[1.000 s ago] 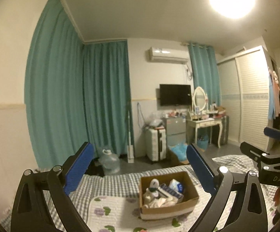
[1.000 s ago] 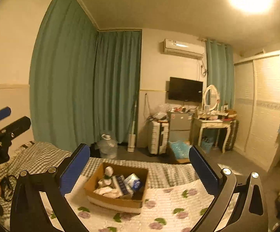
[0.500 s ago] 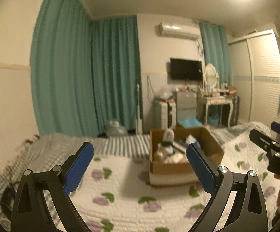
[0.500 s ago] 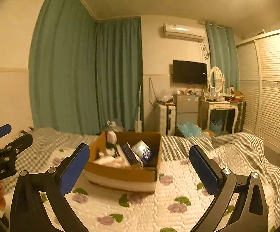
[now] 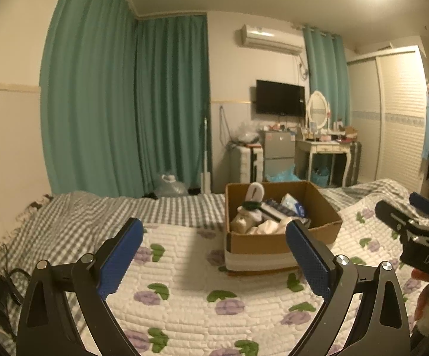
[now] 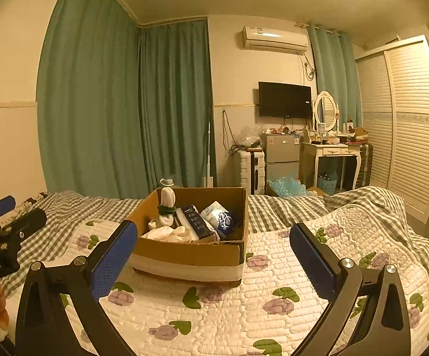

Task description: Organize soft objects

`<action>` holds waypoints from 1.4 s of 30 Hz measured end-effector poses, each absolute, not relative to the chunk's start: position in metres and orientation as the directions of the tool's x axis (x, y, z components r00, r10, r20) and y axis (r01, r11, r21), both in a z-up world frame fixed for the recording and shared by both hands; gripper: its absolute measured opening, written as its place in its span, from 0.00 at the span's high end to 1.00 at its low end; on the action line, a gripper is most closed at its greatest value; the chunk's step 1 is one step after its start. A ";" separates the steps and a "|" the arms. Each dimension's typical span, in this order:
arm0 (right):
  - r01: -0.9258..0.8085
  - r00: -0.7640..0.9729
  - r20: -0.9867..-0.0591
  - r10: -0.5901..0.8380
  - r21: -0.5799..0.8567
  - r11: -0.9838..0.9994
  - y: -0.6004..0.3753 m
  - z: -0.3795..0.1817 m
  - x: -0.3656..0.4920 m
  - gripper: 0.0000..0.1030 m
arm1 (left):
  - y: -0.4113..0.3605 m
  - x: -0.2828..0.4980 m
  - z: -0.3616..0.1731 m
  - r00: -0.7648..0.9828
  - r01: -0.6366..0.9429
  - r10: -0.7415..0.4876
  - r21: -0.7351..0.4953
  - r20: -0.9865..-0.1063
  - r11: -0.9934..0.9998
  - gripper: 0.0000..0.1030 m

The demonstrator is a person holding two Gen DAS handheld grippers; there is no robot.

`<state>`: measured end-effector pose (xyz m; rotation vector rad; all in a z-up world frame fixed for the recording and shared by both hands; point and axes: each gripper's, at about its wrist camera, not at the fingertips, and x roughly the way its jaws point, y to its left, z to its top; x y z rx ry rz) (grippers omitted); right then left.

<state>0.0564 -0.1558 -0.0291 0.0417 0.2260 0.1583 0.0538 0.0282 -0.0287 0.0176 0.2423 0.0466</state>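
Right wrist view, cardboard box [image 6: 190, 256] ahead between spread jaws, untouched.

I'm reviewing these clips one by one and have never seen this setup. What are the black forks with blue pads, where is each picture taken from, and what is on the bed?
No robot here: a person carries a hand-held two-finger gripper in each hand, each with a fisheye camera looking along its fingers. One picture is from the left gripper, the other from the right gripper; each also glimpses the other at its edge. Both are open and hold nothing. On the floral quilt stands an open cardboard box holding a white plush toy, pale cloth and some packets.
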 end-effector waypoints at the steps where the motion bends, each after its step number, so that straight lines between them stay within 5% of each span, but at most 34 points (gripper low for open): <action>1: -0.153 0.962 -0.222 0.162 0.056 0.987 -0.155 -0.030 0.057 0.00 | 0.029 0.054 -0.029 0.970 -0.044 0.048 0.022 -0.238 0.999 0.04; 42: -0.177 0.954 -0.241 0.178 0.028 0.984 -0.143 -0.037 0.058 0.00 | 0.023 0.059 -0.039 0.961 -0.021 0.030 0.037 -0.274 0.999 0.04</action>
